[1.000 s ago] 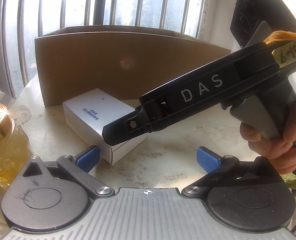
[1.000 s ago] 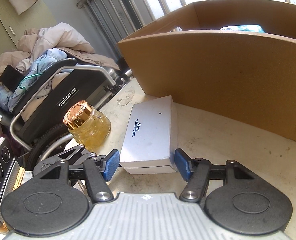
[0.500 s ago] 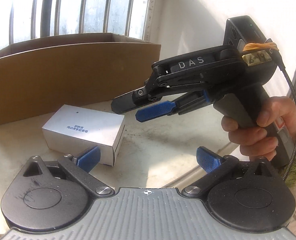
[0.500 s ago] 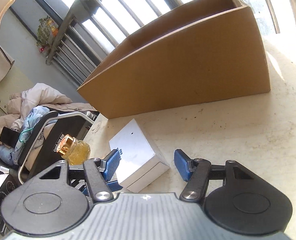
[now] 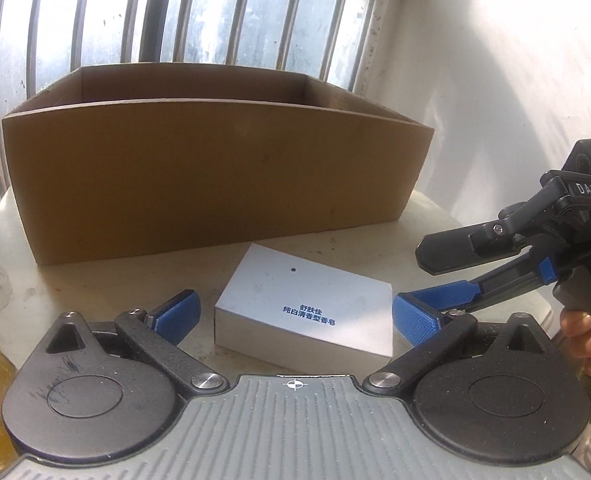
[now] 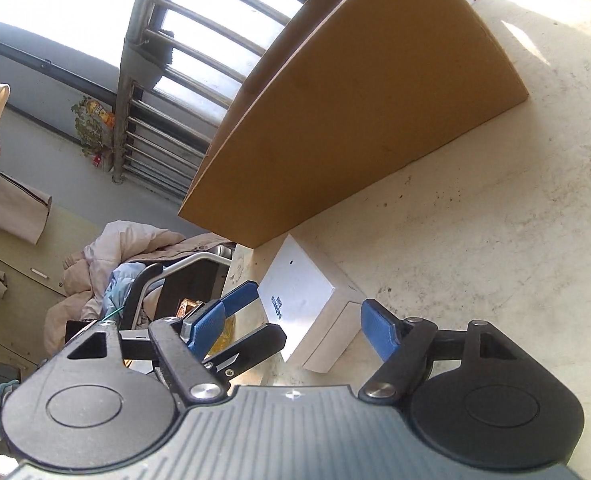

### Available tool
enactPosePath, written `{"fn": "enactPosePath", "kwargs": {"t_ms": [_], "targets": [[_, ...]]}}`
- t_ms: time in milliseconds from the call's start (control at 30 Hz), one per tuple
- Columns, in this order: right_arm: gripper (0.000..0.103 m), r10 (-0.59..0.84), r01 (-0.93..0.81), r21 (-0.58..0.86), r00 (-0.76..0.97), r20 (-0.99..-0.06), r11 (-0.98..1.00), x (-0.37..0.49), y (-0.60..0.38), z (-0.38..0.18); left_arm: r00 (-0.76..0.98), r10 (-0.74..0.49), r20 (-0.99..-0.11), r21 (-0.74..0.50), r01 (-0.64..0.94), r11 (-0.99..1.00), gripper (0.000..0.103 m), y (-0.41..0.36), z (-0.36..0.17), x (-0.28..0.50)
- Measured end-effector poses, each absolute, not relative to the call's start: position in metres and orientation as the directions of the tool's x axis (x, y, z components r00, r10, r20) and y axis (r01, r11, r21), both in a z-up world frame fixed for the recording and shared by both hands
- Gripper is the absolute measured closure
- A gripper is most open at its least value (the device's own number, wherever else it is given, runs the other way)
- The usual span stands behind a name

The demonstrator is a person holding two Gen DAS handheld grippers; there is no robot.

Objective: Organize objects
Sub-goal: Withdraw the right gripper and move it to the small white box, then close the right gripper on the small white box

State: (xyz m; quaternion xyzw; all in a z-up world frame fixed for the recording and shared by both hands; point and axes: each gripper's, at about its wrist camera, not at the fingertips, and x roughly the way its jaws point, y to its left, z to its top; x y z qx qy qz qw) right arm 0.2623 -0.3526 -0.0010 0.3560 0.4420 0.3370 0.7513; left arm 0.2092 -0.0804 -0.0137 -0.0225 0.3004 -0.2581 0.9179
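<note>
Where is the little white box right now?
The white soap box lies flat on the table, just before the cardboard box, between the left gripper's open fingers.

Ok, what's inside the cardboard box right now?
In the left wrist view only the upper inner walls of the cardboard box show, bare brown card. Its front wall hides the floor and lower part, so any contents cannot be seen. The right wrist view shows only its outside.

Home balcony: barred window (image 5: 223, 12), heaped clothes (image 6: 107, 264).

The right gripper (image 6: 295, 316) swings off right of the soap box (image 5: 303, 306), rolled, jaws opening; the left gripper (image 5: 295, 316) now frames it.
</note>
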Motion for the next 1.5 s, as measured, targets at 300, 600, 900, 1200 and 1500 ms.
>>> {"fn": "enactPosePath", "kwargs": {"t_ms": [300,600,900,1200,1500], "targets": [[0.021,0.822,-0.134,0.855,0.384,-0.422,0.501,0.269,-0.344,-0.014,0.610,-0.575,-0.545,-0.306,0.494,0.814,0.000,-0.075,-0.019,0.212],[0.018,0.804,-0.166,0.830,0.405,-0.435,0.533,0.265,-0.341,-0.011,0.558,-0.616,-0.555,-0.315,0.545,0.777,0.000,-0.081,-0.017,0.174],[0.019,0.726,-0.219,0.733,0.478,-0.495,0.644,0.248,-0.336,-0.002,0.630,-0.506,-0.589,-0.162,0.521,0.838,0.001,-0.093,-0.022,0.183],[0.028,0.690,-0.242,0.684,0.510,-0.513,0.688,0.243,-0.327,-0.005,0.682,-0.400,-0.612,-0.046,0.475,0.879,0.010,-0.103,-0.029,0.189],[0.039,0.664,-0.283,0.627,0.524,-0.533,0.726,0.236,-0.314,-0.003,0.686,-0.382,-0.620,-0.027,0.467,0.884,0.023,-0.108,-0.038,0.192]]}}
